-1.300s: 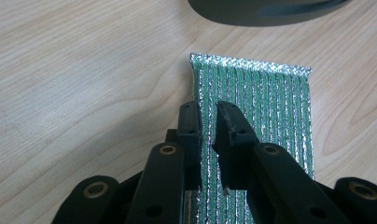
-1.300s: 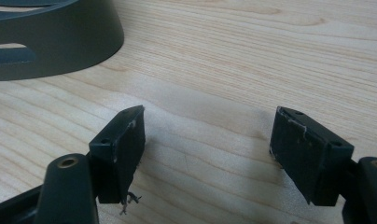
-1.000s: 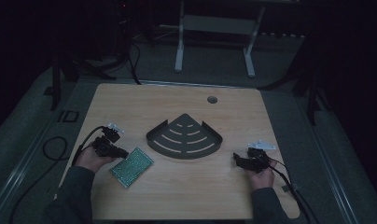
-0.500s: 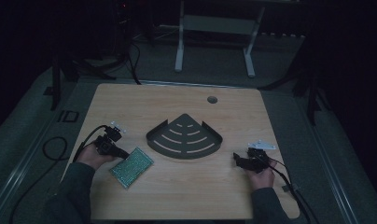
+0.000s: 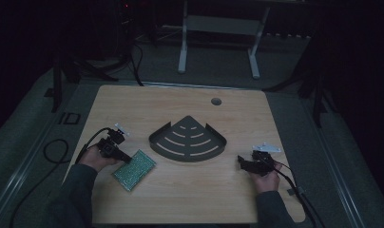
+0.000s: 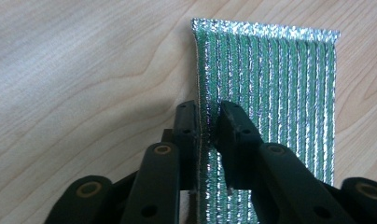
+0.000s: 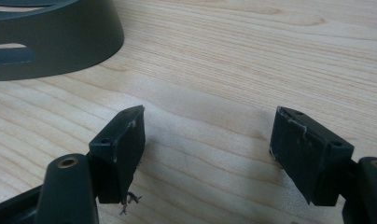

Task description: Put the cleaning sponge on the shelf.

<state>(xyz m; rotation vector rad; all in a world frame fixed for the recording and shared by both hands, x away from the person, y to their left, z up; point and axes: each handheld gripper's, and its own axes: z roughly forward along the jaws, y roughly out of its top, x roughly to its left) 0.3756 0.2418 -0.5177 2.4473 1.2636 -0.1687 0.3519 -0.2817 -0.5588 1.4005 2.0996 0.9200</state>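
A green scouring pad with silvery stripes [image 5: 134, 169] lies flat on the wooden table [image 5: 147, 107] at the front left. My left gripper [image 5: 125, 158] reaches it from the left. In the left gripper view the pad's [image 6: 280, 93] raised near edge stands between the two black pads of the left gripper [image 6: 207, 109], which still touch it; the jaws have just been opening a little. My right gripper [image 5: 241, 163] rests at the front right, open, with bare wood between its fingers [image 7: 207, 121]. A dark grey quarter-round slotted shelf [image 5: 187, 139] sits mid-table between them.
The shelf's curved wall [image 7: 51, 42] lies just ahead and left of the right gripper. A round cable hole [image 5: 216, 101] is at the table's back right. Cables trail off both front corners. A white stand frame [image 5: 218, 28] sits on the floor behind.
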